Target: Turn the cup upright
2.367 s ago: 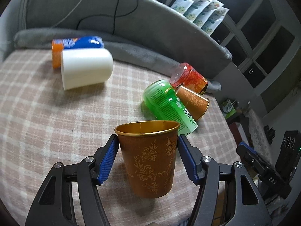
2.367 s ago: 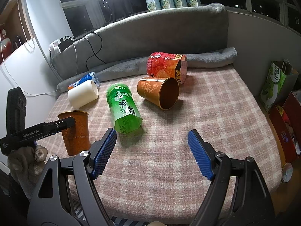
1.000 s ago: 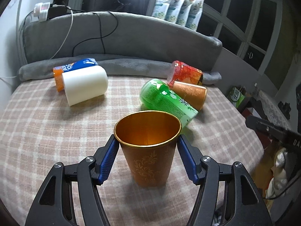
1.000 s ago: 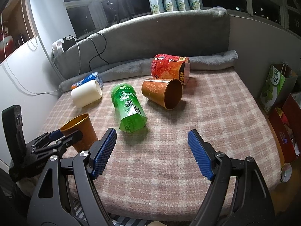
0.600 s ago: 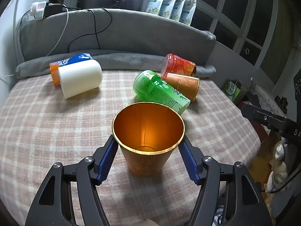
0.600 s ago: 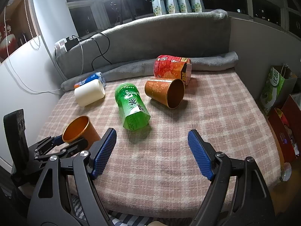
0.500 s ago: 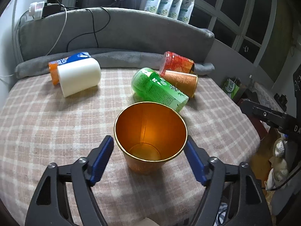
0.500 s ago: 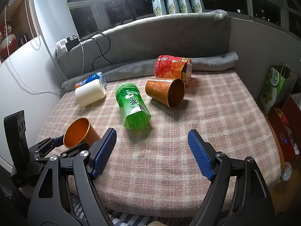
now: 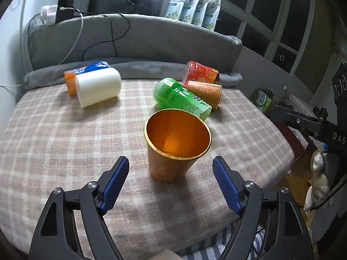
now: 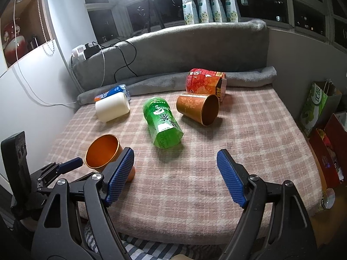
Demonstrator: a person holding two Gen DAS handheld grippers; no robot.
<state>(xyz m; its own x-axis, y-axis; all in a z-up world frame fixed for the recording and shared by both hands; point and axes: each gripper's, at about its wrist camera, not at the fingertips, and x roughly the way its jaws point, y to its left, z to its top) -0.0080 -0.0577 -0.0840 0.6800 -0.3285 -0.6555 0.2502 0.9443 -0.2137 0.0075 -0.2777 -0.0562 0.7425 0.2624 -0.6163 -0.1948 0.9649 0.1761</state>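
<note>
Blanket, checked in pink and white, filled most of the left wrist view and carried all the cups. In the upper middle of that frame lay a white cup, a green cup, a second copper cup and a red cup, all on their sides. The copper cup stood at the centre of the frame, its mouth up and its base on the blanket, though it seemed to lean a little.

The left gripper had just changed: half a second earlier its blue pads were still close around the cup, and a second earlier they were pressing it. Now the jaws stood wide apart, with a clear gap on both sides of the cup. I judged that this cup was released and its flip was done. The right gripper, at the bottom of its own frame, was open too and held nothing.
</note>
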